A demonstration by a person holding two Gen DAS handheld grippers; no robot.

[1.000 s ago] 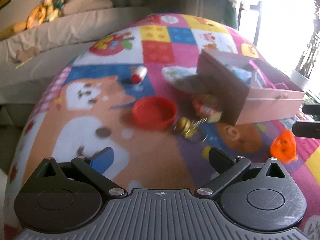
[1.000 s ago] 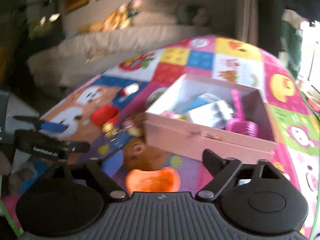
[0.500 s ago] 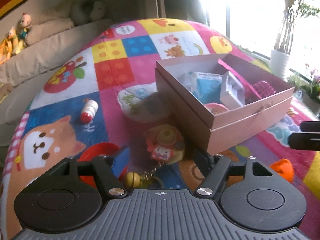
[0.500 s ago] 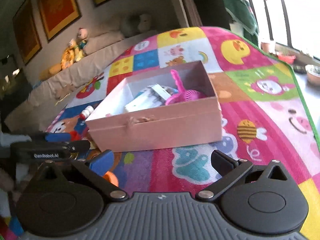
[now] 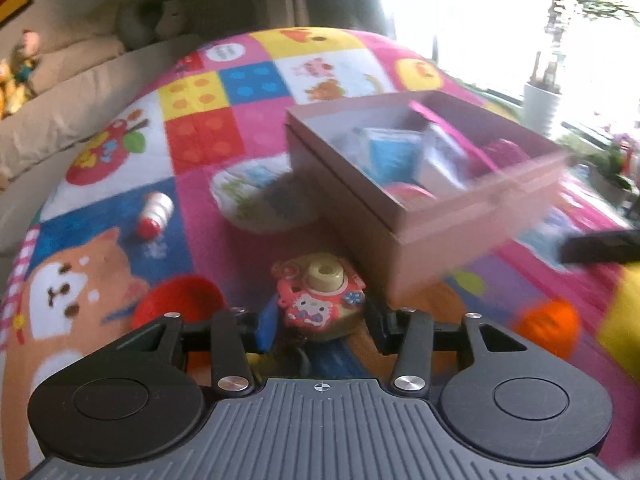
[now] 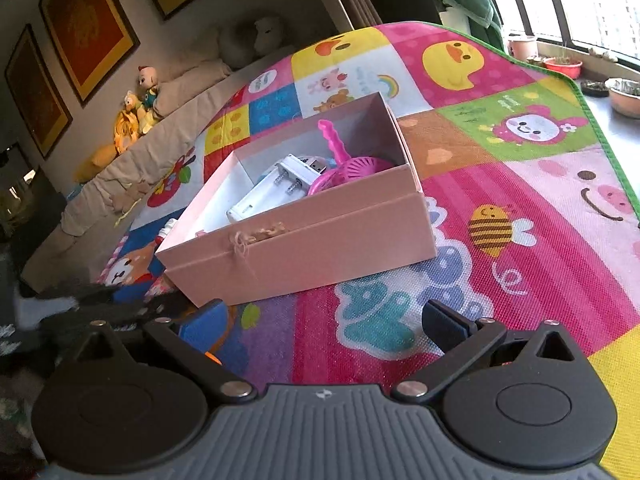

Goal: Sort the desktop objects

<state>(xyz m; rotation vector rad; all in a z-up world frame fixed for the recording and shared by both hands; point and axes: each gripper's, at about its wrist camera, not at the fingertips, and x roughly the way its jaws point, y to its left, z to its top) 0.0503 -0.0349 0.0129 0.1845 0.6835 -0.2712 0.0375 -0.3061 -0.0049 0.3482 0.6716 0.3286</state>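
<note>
In the left wrist view my left gripper (image 5: 320, 326) is shut on a red and tan toy camera keychain (image 5: 320, 294), held between the blue finger pad and the black one. The pink cardboard box (image 5: 424, 224) stands just beyond it on the right, holding a pink scoop, a blue packet and a white case. In the right wrist view my right gripper (image 6: 324, 326) is open and empty over the play mat, in front of the same box (image 6: 304, 252). An orange toy (image 5: 548, 326) lies right of the left gripper.
A red lid (image 5: 176, 306) lies on the mat left of the left gripper. A small white bottle with a red cap (image 5: 156, 214) lies farther back. A wet-wipe pack (image 5: 260, 196) sits left of the box. A sofa with plush toys (image 6: 132, 120) borders the mat.
My left gripper has moved forward and closed on the toy camera keychain. My right gripper has swung right, away from the orange toy, and stays open.
</note>
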